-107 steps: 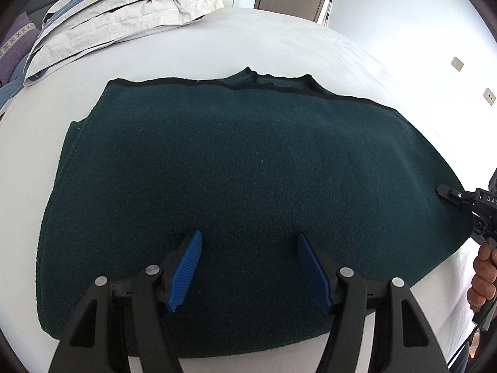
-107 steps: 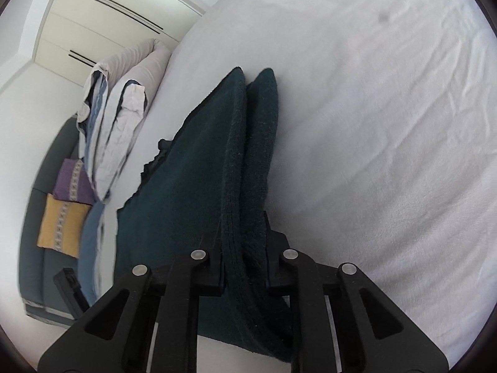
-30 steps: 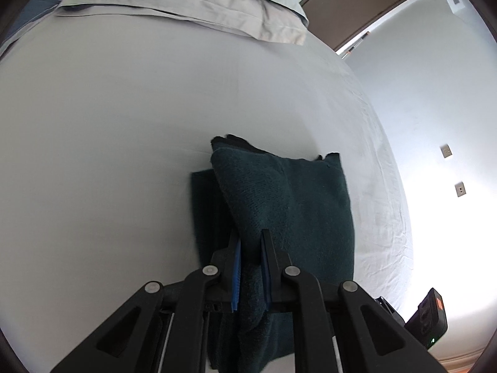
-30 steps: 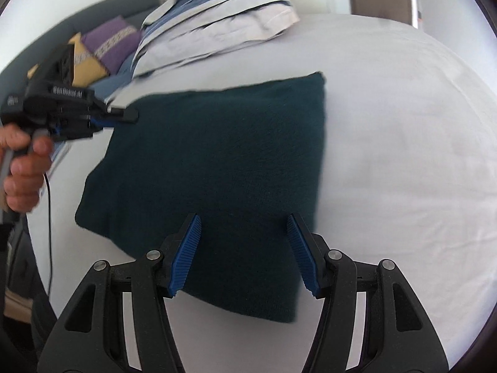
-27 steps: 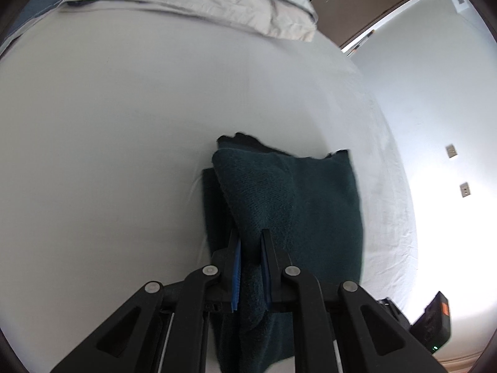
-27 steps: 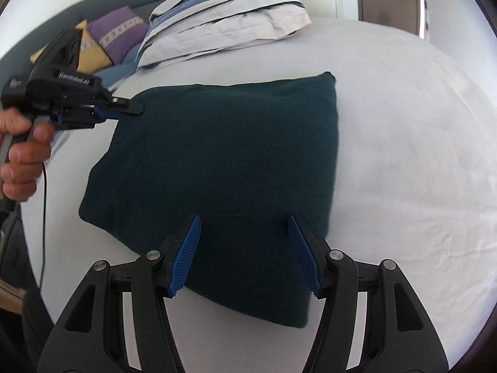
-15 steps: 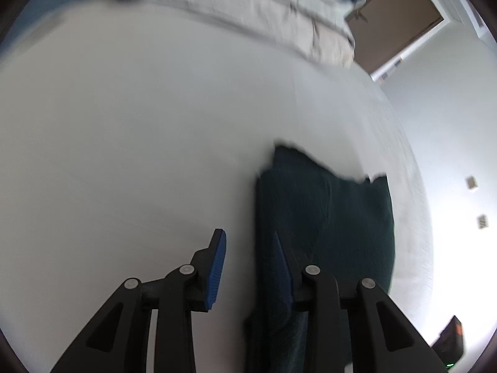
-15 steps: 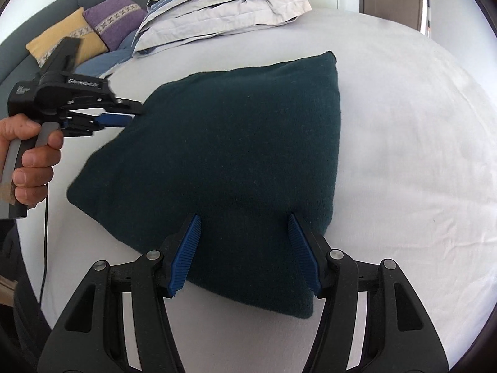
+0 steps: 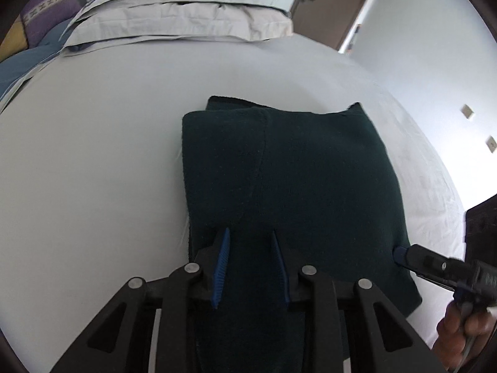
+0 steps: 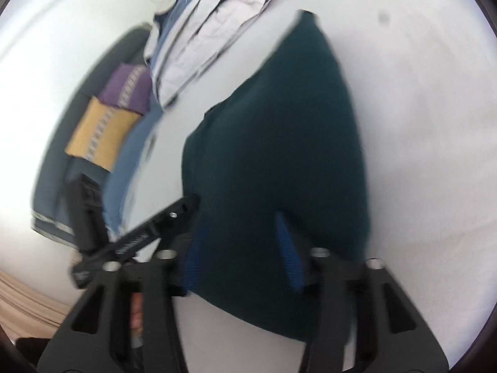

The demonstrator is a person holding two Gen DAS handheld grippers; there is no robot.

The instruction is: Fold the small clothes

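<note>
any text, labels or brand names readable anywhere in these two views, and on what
None can be read.
White lettering on the black body of the left gripper, seen in the right wrist view: too blurred to read.
Faint marking on the black body of the right gripper, seen in the left wrist view: too dark and small to read.
The folded dark green knit garment shows no label.

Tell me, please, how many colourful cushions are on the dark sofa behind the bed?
2. A purple cushion lies nearer the stacked pillows, and a yellow cushion touches it on the other side. More may be hidden outside the view.
</note>
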